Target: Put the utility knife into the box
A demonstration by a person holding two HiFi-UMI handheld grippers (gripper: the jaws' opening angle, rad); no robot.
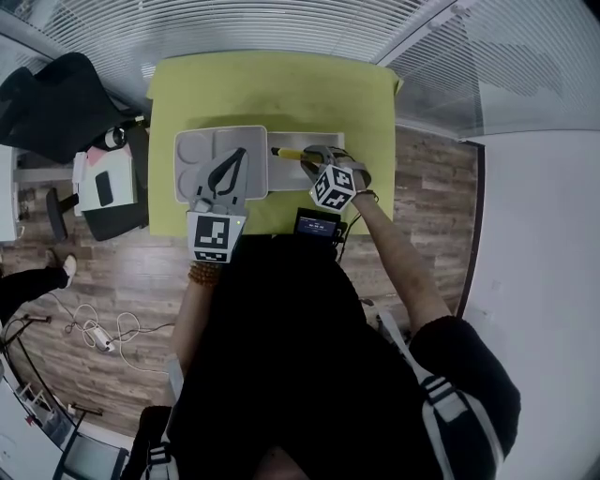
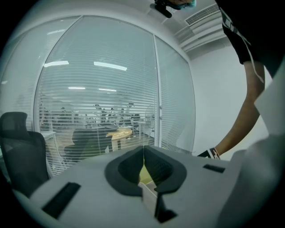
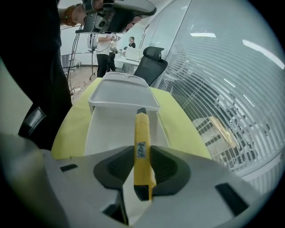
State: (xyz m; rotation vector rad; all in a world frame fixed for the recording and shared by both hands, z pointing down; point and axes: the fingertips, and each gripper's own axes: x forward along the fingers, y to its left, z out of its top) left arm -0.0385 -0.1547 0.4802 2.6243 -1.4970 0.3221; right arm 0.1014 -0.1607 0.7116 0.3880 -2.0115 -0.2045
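Observation:
A yellow utility knife (image 3: 141,147) sticks out forward between the jaws of my right gripper (image 3: 142,153), which is shut on it. In the head view the knife (image 1: 287,153) hangs over the right half of the white box (image 1: 281,180) on the yellow-green table (image 1: 281,94). Below the blade end lies the open box tray (image 3: 111,127), with its lid (image 3: 121,95) further off. My left gripper (image 1: 228,169) is over the grey compartmented half (image 1: 199,150) at the left. Its jaws (image 2: 143,162) are shut with nothing between them, and it points at the blinds.
A small device with a screen (image 1: 317,225) sits at the table's near edge. A black office chair (image 1: 56,103) and a white stand with a phone (image 1: 103,183) are to the left. Cables (image 1: 103,333) lie on the wooden floor. A glass wall with blinds (image 1: 281,23) lies beyond the table.

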